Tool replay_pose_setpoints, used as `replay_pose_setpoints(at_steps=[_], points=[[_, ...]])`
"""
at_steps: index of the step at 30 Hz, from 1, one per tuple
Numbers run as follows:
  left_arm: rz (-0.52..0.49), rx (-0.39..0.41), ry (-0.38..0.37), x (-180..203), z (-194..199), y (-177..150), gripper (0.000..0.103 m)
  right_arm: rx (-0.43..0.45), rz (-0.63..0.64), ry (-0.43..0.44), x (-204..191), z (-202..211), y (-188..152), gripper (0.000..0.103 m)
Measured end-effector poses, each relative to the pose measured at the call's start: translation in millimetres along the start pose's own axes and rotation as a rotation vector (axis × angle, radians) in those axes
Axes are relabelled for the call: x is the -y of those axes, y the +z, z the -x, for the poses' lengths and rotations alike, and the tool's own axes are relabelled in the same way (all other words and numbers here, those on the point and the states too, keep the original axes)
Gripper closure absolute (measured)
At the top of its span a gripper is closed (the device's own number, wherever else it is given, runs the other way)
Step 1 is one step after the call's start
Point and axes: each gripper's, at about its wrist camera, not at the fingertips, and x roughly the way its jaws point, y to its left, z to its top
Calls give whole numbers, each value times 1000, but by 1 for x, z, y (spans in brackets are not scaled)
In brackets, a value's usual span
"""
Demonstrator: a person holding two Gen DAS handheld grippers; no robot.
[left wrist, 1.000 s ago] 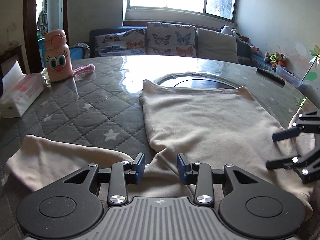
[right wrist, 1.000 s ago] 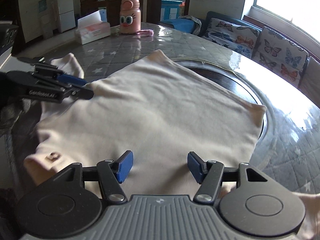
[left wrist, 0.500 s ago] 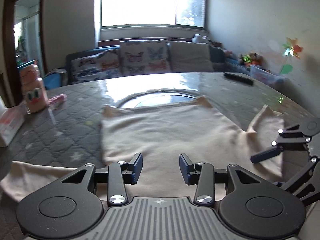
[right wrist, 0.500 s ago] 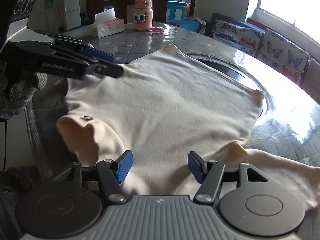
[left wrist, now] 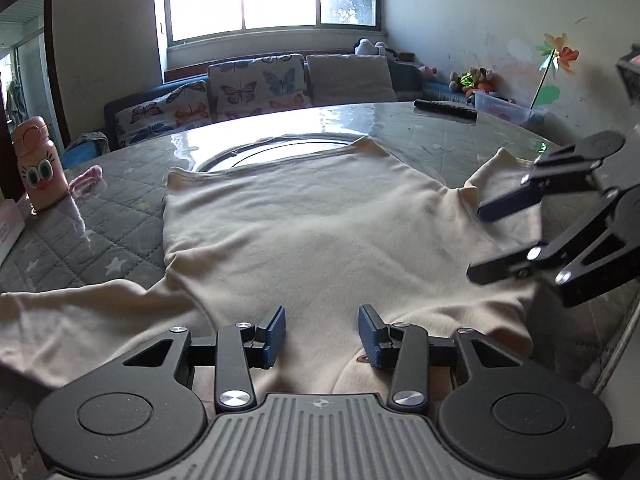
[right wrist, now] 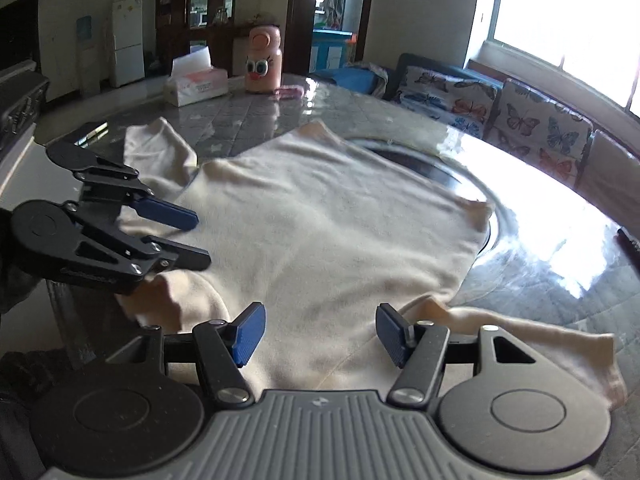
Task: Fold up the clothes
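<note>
A cream long-sleeved shirt (left wrist: 312, 232) lies flat on the round table, hem toward the far side, sleeves spread left and right. My left gripper (left wrist: 322, 336) hovers open over the near neckline with nothing between its fingers. My right gripper (left wrist: 476, 244) shows at the right of the left wrist view, open above the shirt's right shoulder. In the right wrist view the shirt (right wrist: 340, 220) fills the middle. The right gripper (right wrist: 320, 332) stands open over the cloth beside the right sleeve. At the left there, the left gripper (right wrist: 202, 240) is open above the collar end.
A pink cartoon bottle (right wrist: 262, 60) and a tissue box (right wrist: 196, 84) stand on the far left part of the quilted table cover (left wrist: 100, 216). A glass turntable (left wrist: 280, 148) lies under the hem. A dark remote (left wrist: 444, 106) lies far right. The table edge (left wrist: 624, 336) runs close by.
The left gripper has swung from the left armpit toward the middle of the neckline. The right gripper has shifted toward the right sleeve side. Both stayed open; the shirt has not moved.
</note>
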Motion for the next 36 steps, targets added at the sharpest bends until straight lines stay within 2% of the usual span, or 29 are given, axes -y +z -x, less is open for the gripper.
replay_pose_setpoints(at_steps=[3, 12, 19, 26, 33, 36], points=[[8, -1, -1, -4, 5, -3, 59, -29, 1, 9, -2, -3, -9, 40], [2, 36, -8, -10, 12, 23, 58, 28, -23, -11, 7, 10, -1, 40], [-14, 55, -29, -7, -3, 48, 58, -31, -62, -24, 16, 0, -16, 40], [-39, 9, -100, 7, -28, 45, 58, 16, -108, -45, 26, 18, -17, 40], [-44, -27, -131, 8, -33, 40, 58, -21, -144, -34, 31, 11, -28, 40], [-38, -28, -139, 5, -32, 42, 58, -3, -152, -32, 36, 17, -23, 40]])
